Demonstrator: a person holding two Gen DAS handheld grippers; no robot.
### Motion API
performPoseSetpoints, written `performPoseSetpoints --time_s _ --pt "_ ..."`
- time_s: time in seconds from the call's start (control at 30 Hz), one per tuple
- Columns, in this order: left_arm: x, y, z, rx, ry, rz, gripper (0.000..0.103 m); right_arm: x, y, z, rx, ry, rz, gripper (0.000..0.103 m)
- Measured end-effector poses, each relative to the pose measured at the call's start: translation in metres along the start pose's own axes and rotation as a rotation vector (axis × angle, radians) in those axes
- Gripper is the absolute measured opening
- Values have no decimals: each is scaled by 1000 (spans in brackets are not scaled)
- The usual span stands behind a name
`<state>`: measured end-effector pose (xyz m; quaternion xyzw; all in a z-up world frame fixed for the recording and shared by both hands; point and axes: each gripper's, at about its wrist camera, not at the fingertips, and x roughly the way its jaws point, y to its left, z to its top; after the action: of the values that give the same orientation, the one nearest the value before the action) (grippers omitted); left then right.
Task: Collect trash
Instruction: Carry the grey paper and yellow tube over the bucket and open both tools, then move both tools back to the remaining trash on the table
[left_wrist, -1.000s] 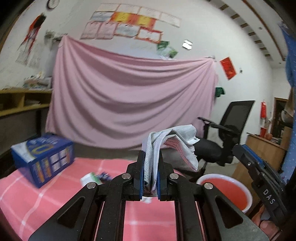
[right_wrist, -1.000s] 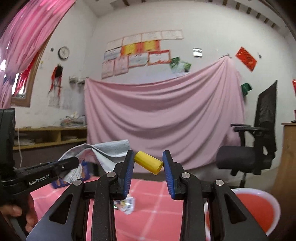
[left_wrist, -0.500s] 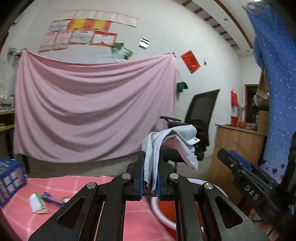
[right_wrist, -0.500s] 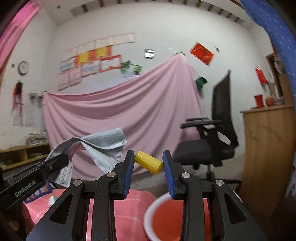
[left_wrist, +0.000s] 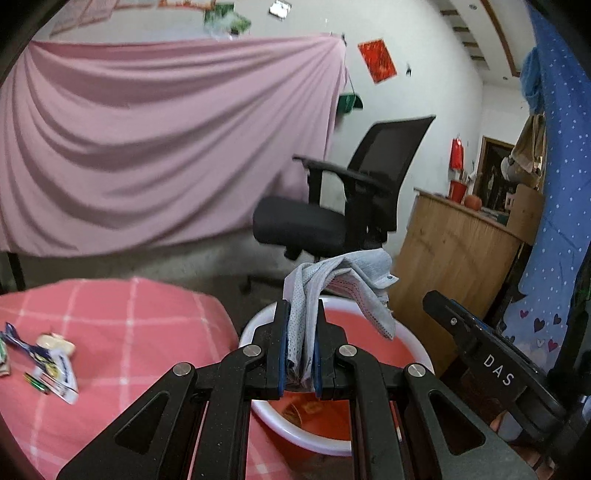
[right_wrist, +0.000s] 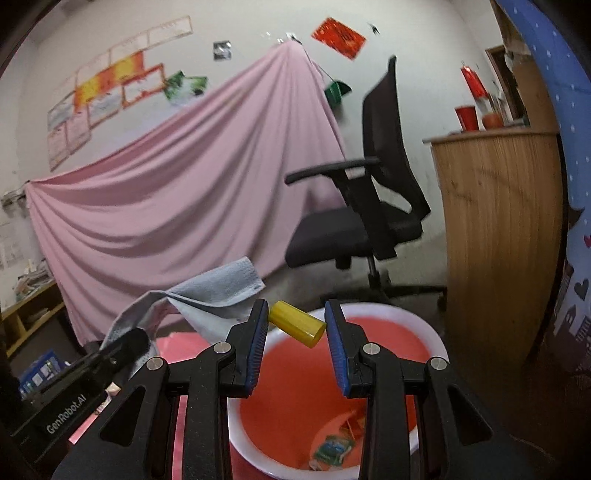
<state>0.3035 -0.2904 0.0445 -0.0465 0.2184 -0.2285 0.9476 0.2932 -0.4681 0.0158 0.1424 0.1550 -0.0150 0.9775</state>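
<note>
While hanging at lower centre of the left wrist view, left gripper (left_wrist: 299, 343) pinching a crumpled grey face mask (left_wrist: 334, 280) between nearly closed pads, the cloth bunching upward and drooping to the right. Sitting directly behind and beneath those fingers, a basin (left_wrist: 255, 325) with white rim and red interior. Lying at lower left of that frame, torn wrappers (left_wrist: 55, 363) on the pink checked cloth of the desk (left_wrist: 129, 325), well apart from the basin. Entering from the lower right edge, the other tool's black body marked "DAS".

While occupying lower centre of the right wrist view, right gripper (right_wrist: 297, 332) clamping a small yellow cylinder (right_wrist: 297, 325) crosswise between partly spread blue pads, the cylinder tilting down to the right. Showing below and behind the cylinder, the same basin (right_wrist: 436, 339), with a green wrapper (right_wrist: 332, 446) and other scraps resting on its bottom at lower centre. Appearing at centre left, the mask (right_wrist: 218, 291) again, held by the left tool's tip. Standing in the background at right of centre, a black office chair (right_wrist: 373, 221) before a pink draped sheet (right_wrist: 177, 199), a wooden counter at right.
</note>
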Motion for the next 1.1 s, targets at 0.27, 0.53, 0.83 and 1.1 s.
performPoseSetpoints --time_s 0.27,0.53,0.83,1.1 --pt "23 0 -4 -11 101 -19 8 13 -8 -6 21 87 -29 30" --pt "34 13 -11 -49 185 -5 13 24 -17 -8 56 148 -57 31" --pt "29 23 -14 -85 194 -5 29 28 -17 -8 52 173 -73 45" --pt "19 35 -13 -103 178 27 34 28 -18 -7 58 172 -81 54"
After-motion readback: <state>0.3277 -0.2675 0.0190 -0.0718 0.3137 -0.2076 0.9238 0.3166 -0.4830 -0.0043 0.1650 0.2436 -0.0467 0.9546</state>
